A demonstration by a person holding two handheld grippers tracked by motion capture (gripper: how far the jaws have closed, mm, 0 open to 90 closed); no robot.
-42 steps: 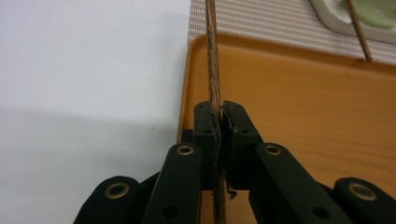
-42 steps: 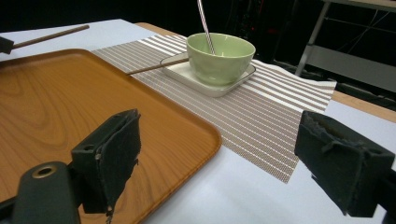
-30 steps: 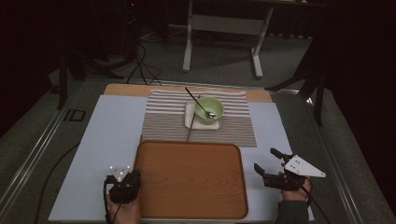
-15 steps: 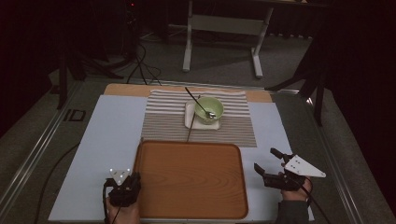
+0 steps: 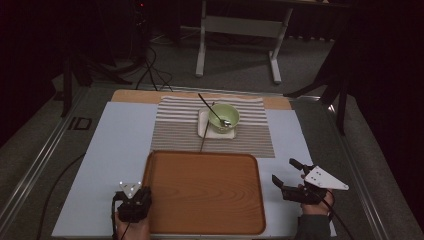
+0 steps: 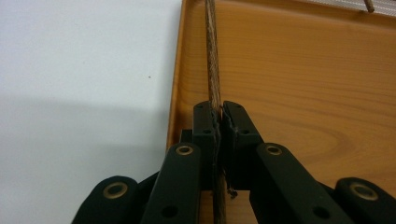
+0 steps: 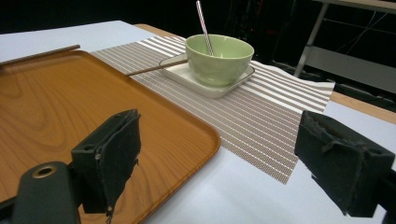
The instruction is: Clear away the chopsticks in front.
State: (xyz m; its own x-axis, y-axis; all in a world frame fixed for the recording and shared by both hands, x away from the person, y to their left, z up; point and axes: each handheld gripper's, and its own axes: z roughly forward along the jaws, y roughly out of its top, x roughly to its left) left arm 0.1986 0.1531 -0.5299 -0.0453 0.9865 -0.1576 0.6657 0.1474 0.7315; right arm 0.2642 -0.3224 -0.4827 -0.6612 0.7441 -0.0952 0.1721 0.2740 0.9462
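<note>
Your left gripper (image 5: 134, 201) sits at the lower left of the high view, at the near left corner of the wooden tray (image 5: 205, 192), with your hand under it at the bottom edge. In the left gripper view its jaws are pressed together on a thin brown stick, a chopstick (image 6: 212, 60), which runs straight up the frame along the tray's left rim. Against the two earlier high views, this gripper has not visibly moved; it keeps the same spot at the tray corner.

Your right gripper (image 5: 292, 177) is at the lower right of the high view, just beside the tray's right edge, over the pale blue table cover (image 5: 120, 145). Its jaws stand wide apart with nothing between them, as the right gripper view shows plainly. It too matches its earlier position.

Above the tray, at the centre of the high view, a striped placemat (image 5: 175, 130) carries a white square plate (image 5: 202, 125). On the plate stands a green bowl (image 5: 223, 118) with a spoon (image 5: 210, 107) leaning out toward the upper left. A second chopstick (image 5: 206, 131) lies with its far end on the plate's left side and its near end pointing down toward the tray. None of these has shifted.
</note>
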